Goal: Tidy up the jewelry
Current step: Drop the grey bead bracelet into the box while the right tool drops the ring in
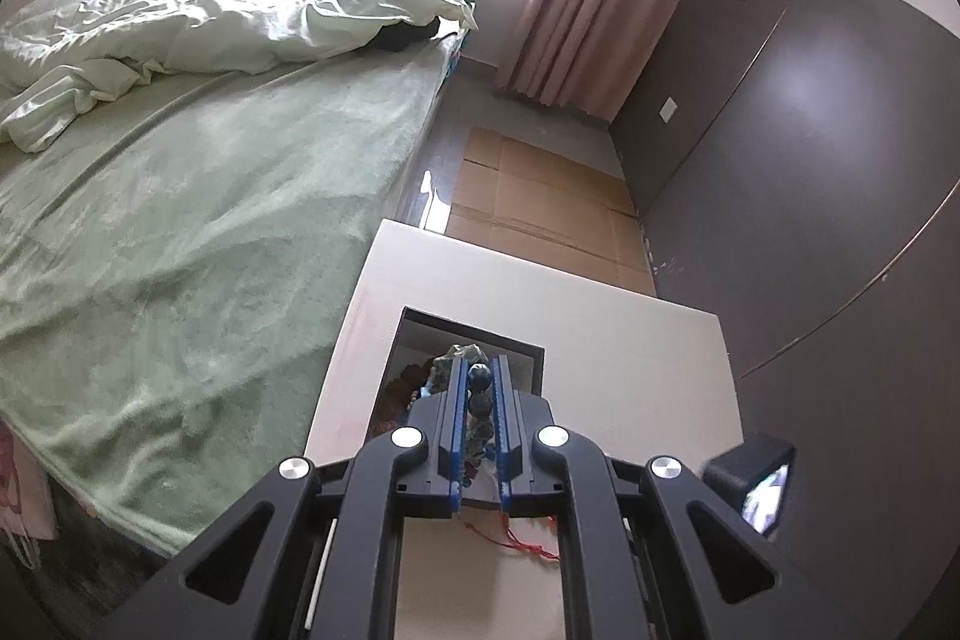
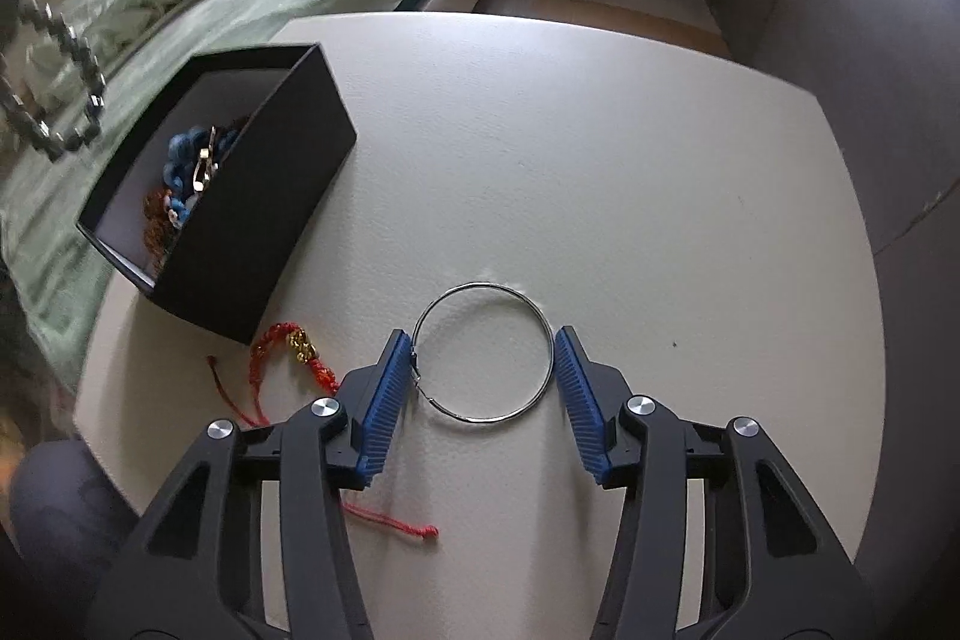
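My left gripper [image 1: 480, 370] is shut on a dark beaded bracelet [image 1: 480, 403] and holds it above the open black box [image 1: 534, 349]. The same bracelet hangs in the air at the far left of the right wrist view [image 2: 66, 58]. The black box [image 2: 270, 196] holds blue and brown beaded pieces [image 2: 180, 172]. My right gripper [image 2: 483, 340] is open, low over the white table [image 2: 600, 160], its fingers on either side of a thin silver hoop [image 2: 483, 352]. A red cord bracelet with a gold charm [image 2: 297, 349] lies left of the hoop, by the box.
A bed with a green blanket [image 1: 210, 220] runs along the table's left side. Flat cardboard [image 1: 540, 202] lies on the floor beyond the table. A dark wall panel [image 1: 810, 160] stands to the right.
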